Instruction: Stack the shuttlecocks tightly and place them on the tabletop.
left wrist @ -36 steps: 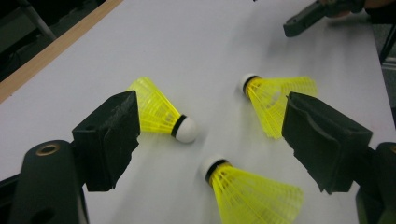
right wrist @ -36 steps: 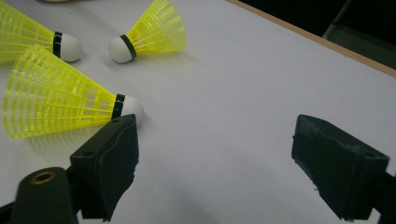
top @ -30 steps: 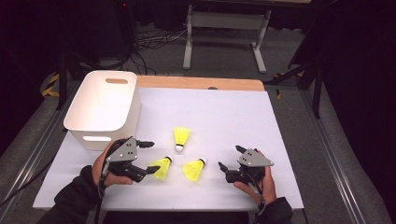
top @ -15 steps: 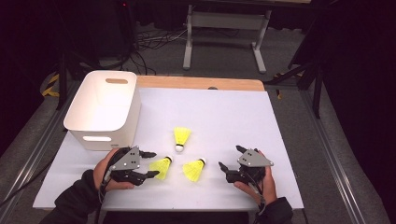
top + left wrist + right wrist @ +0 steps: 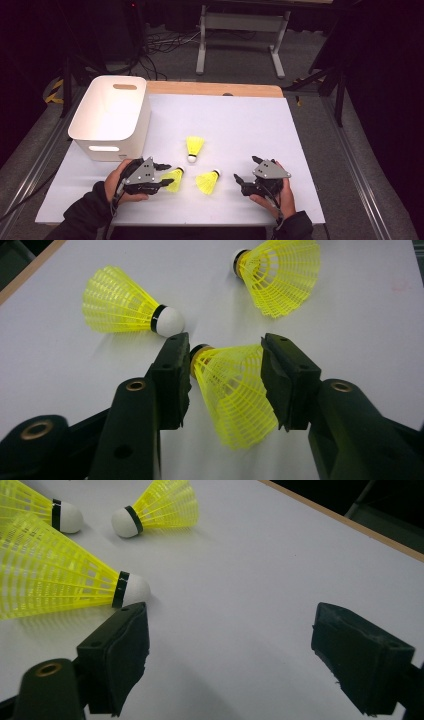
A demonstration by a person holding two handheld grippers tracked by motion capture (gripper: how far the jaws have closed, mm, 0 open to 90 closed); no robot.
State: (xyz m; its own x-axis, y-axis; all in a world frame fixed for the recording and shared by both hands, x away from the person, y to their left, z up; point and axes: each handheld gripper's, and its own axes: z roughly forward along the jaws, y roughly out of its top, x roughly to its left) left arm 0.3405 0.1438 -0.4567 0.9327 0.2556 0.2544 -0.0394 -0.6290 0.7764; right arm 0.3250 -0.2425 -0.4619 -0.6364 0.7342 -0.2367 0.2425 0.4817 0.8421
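Observation:
Three yellow shuttlecocks with white corks lie on the white table [image 5: 240,120]. My left gripper [image 5: 167,178] [image 5: 225,347] has its jaws on either side of the left shuttlecock [image 5: 174,180] [image 5: 235,395]. The jaws have just been closing, and the pads stand right beside its skirt, which keeps its shape. A second shuttlecock [image 5: 207,182] [image 5: 60,580] lies just left of my right gripper [image 5: 245,170] [image 5: 230,630], which is open with nothing between its pads. The third shuttlecock [image 5: 194,147] [image 5: 127,307] lies farther back.
A white plastic bin [image 5: 110,110] with handle slots stands at the table's back left. A wooden strip [image 5: 215,89] runs along the far edge. Beyond it are a metal frame and cables on the floor.
My left gripper's jaws have narrowed around the left shuttlecock and the hand has shifted slightly. The right gripper has stayed put.

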